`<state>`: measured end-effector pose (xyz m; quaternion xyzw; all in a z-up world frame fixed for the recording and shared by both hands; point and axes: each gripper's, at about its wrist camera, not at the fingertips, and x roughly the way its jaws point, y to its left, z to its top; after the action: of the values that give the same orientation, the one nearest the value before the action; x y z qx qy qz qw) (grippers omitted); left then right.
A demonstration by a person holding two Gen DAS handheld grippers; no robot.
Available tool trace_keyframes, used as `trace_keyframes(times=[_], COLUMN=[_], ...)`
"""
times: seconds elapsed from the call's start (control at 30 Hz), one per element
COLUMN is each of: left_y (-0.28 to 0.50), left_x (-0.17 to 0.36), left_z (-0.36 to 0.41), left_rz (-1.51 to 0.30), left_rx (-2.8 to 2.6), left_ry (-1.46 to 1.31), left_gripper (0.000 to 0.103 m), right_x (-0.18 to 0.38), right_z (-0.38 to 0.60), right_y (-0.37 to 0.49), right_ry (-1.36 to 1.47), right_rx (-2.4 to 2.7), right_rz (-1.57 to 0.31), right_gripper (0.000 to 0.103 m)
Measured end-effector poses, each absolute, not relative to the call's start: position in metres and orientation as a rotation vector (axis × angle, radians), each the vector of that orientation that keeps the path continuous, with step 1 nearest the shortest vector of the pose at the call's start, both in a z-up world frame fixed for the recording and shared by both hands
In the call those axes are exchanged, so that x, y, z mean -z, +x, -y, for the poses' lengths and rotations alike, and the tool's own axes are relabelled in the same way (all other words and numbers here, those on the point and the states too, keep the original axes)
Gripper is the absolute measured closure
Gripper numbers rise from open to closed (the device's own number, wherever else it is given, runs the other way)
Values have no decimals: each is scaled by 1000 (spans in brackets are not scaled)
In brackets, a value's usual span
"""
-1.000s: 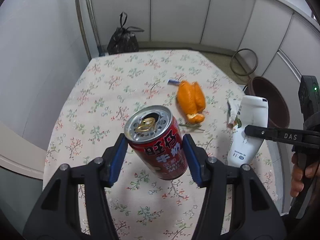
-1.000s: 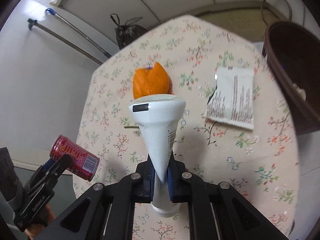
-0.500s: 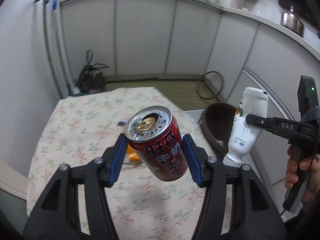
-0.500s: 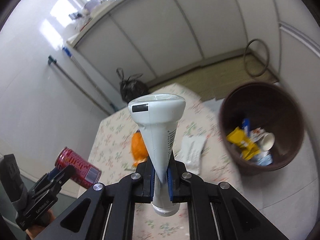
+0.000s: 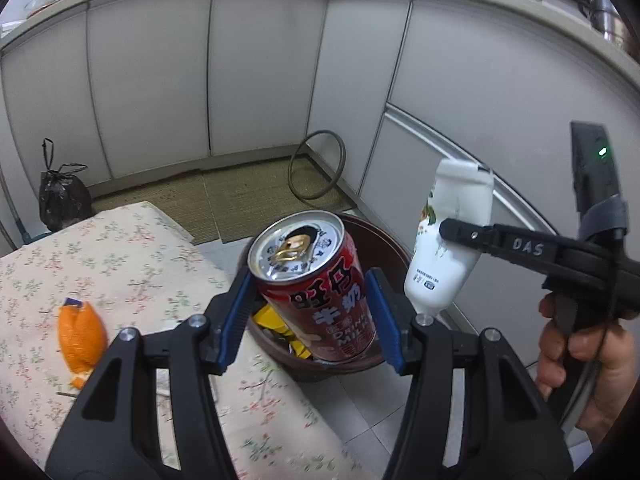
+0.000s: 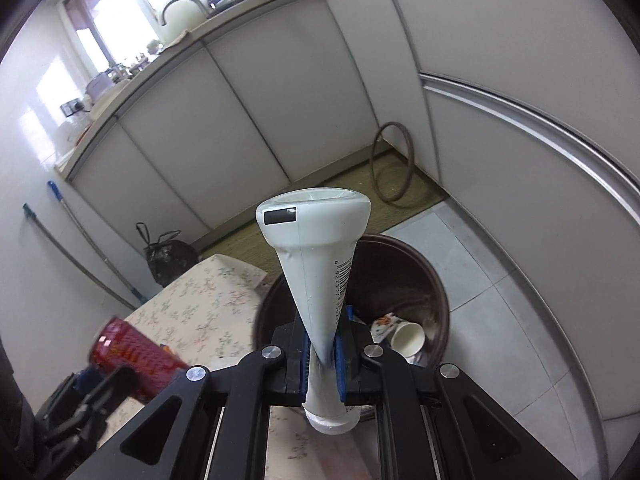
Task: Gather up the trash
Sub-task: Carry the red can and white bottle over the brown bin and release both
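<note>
Left gripper (image 5: 312,300) jaws pinch a red can (image 5: 316,284) — right gripper (image 6: 322,354) jaws squeeze a white tube (image 6: 316,264) — both above a brown trash bin (image 6: 420,276).

We see white cabinet doors (image 5: 260,72) wrapping around the corner of a kitchen, with a worktop (image 6: 132,80) above them crowded with dishes and a curved tap (image 6: 180,4). A bright window (image 6: 116,12) lets daylight in on the left. The floor is pale tile (image 6: 500,312) with a woven mat (image 5: 224,200) along the cabinets, and a mop handle (image 6: 80,240) leans against the white wall.
</note>
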<state>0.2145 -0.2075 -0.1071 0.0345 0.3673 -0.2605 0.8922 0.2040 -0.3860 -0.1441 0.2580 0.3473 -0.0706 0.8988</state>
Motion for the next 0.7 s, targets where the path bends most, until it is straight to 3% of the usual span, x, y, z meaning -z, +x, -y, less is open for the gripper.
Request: trace_keyframes(times=[0.57,0.7], left_y=[263,259], left_x=[189,183], left_z=[284,281], left_rz=[-916,-898], left_rx=[460,458], left_ry=[118,125], left_gripper=[44,25], right_x=[194,200], right_z=[425,426], right_y=[223,225], right_ry=[560,563], right_rx=[190,200], right_rz=[-733,-749], right_gripper=[92,92])
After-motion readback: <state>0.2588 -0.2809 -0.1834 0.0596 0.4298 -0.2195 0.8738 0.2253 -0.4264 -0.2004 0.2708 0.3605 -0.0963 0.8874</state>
